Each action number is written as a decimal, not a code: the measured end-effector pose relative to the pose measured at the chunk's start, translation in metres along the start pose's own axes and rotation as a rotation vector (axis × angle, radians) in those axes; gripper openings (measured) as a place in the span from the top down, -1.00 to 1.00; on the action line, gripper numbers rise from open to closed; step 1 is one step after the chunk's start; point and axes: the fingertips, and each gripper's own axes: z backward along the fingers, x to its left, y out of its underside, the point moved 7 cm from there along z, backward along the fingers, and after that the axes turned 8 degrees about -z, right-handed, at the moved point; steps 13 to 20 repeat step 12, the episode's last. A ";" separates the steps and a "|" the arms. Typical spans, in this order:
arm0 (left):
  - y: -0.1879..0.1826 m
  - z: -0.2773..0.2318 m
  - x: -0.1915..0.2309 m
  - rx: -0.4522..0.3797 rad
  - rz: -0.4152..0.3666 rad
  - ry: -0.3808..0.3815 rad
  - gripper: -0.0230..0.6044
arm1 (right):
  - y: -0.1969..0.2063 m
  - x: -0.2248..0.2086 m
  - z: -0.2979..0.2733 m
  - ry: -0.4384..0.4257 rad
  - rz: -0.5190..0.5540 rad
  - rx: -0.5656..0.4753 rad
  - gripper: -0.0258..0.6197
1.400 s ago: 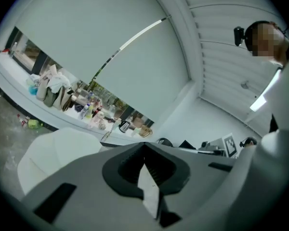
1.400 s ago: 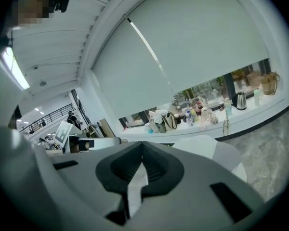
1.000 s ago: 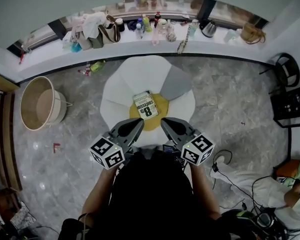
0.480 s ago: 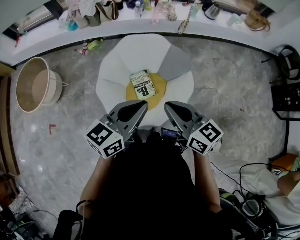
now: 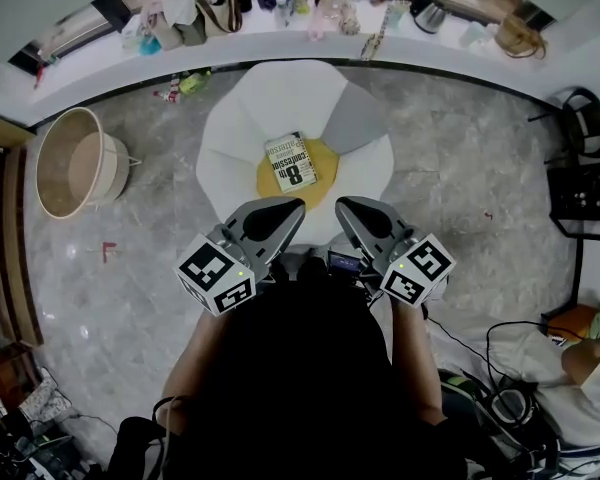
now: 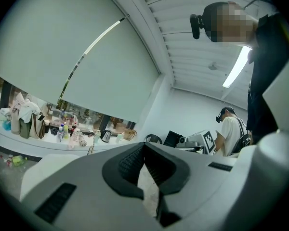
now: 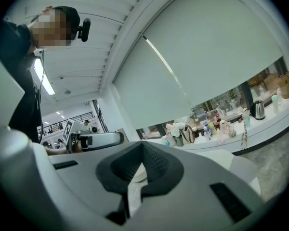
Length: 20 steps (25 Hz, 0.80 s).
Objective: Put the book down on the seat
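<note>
Book (image 5: 292, 161) flat on yellow centre of white petal seat (image 5: 270, 98); cover shows large "8", smaller title possibly "confession". Left gripper (image 5: 296, 205) and right gripper (image 5: 342, 205) above, jaws closed, empty.

Office-like lounge with marble floor (image 5: 450, 158) and cluttered window ledge (image 5: 270, 50).

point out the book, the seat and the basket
book (image 5: 291, 161), head view, middle of its cover
seat (image 5: 270, 98), head view, bare white part behind the book
basket (image 5: 70, 163), head view, its bare inside
</note>
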 end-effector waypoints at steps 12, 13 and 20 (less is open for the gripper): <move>-0.003 0.006 -0.002 0.001 0.003 0.017 0.89 | -0.002 0.006 0.004 0.012 0.007 0.004 0.88; -0.003 0.006 -0.002 0.001 0.003 0.017 0.89 | -0.002 0.006 0.004 0.012 0.007 0.004 0.88; -0.003 0.006 -0.002 0.001 0.003 0.017 0.89 | -0.002 0.006 0.004 0.012 0.007 0.004 0.88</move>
